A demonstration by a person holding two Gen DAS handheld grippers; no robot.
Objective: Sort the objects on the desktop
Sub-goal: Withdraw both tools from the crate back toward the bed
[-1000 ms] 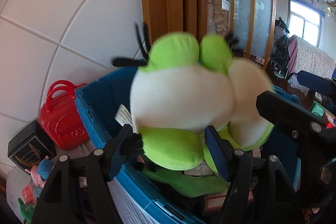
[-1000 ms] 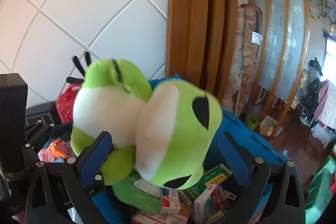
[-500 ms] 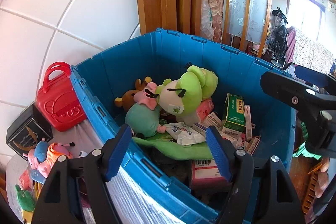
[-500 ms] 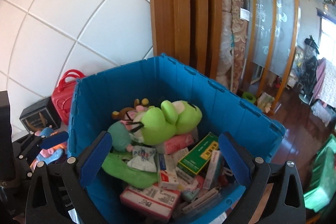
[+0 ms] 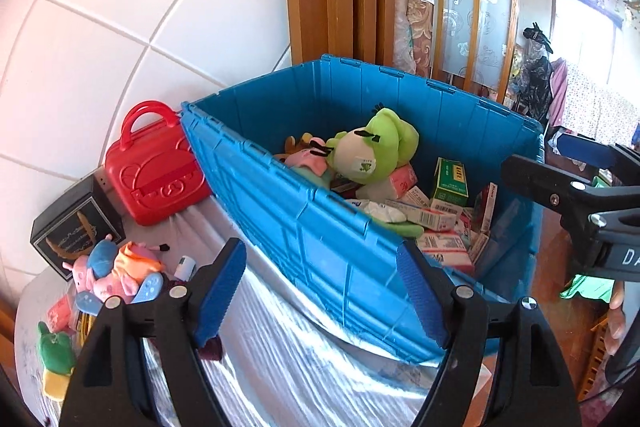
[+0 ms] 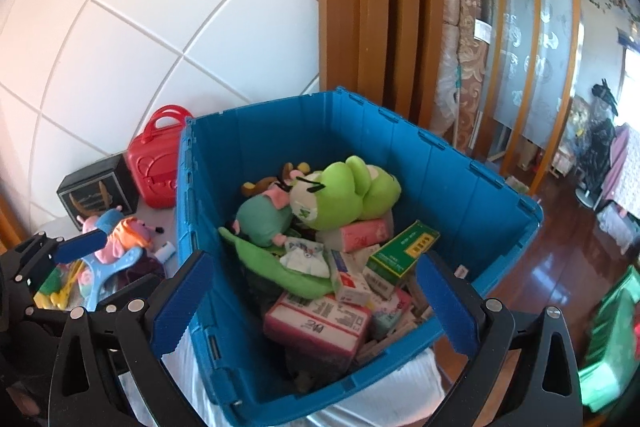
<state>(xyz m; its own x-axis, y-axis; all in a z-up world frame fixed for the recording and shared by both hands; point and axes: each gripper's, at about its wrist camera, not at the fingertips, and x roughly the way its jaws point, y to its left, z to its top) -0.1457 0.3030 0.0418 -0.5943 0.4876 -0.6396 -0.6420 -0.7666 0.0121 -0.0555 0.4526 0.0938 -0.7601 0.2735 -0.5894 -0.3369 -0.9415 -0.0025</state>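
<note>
A green frog plush [image 5: 376,151] [image 6: 344,191] lies in the blue bin [image 5: 300,203] [image 6: 440,167], on top of other soft toys and several medicine boxes. My left gripper [image 5: 320,287] hovers in front of the bin's near wall. Its jaws are opening and nothing is between them. My right gripper [image 6: 314,299] stands open above the bin's near corner, its blue pads [image 6: 444,303] clear of everything. The right gripper's arm also shows at the right edge of the left wrist view.
Left of the bin on the cloth-covered table stand a red toy case [image 5: 156,167] and a black box [image 5: 76,223]. A heap of small soft toys [image 5: 116,271] [image 6: 120,239] lies in front of them. A tiled wall and wooden door frame rise behind.
The green frog plush, earlier held up between both grippers, now lies in the blue bin. Both grippers have drawn back from the bin, and the left one has shifted left.
</note>
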